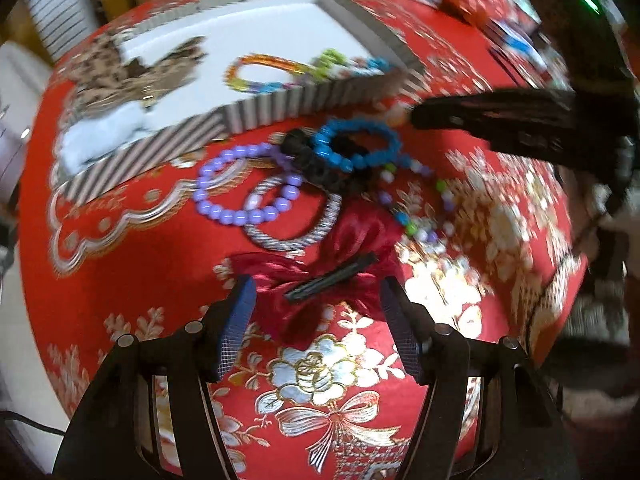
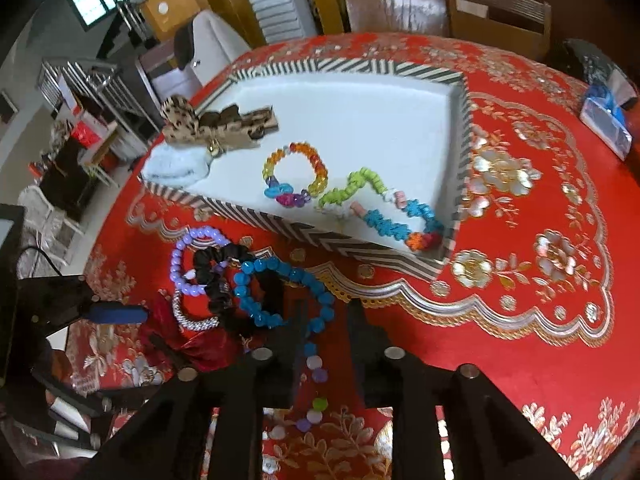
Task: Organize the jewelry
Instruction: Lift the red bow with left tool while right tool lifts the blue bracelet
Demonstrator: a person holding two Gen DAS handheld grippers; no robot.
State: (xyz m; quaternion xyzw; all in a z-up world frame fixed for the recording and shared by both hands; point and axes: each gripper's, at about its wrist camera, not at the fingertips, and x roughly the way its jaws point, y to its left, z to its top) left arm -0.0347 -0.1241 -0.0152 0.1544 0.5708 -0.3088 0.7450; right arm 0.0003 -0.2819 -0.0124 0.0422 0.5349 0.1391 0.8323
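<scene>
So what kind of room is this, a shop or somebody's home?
Most likely a home dining or living room. The work happens on a table under a red embroidered tablecloth, wooden dining chairs stand behind it, and a white radiator sits against the far wall.

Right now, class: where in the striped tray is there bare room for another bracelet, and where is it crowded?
Free: the white floor of the striped tray toward its far right corner, beyond the amber bead bracelet and the green-and-blue coiled strand. Crowded: the left end, under the leopard-print bow and pale blue fluffy scrunchie, and the near right corner.
</scene>
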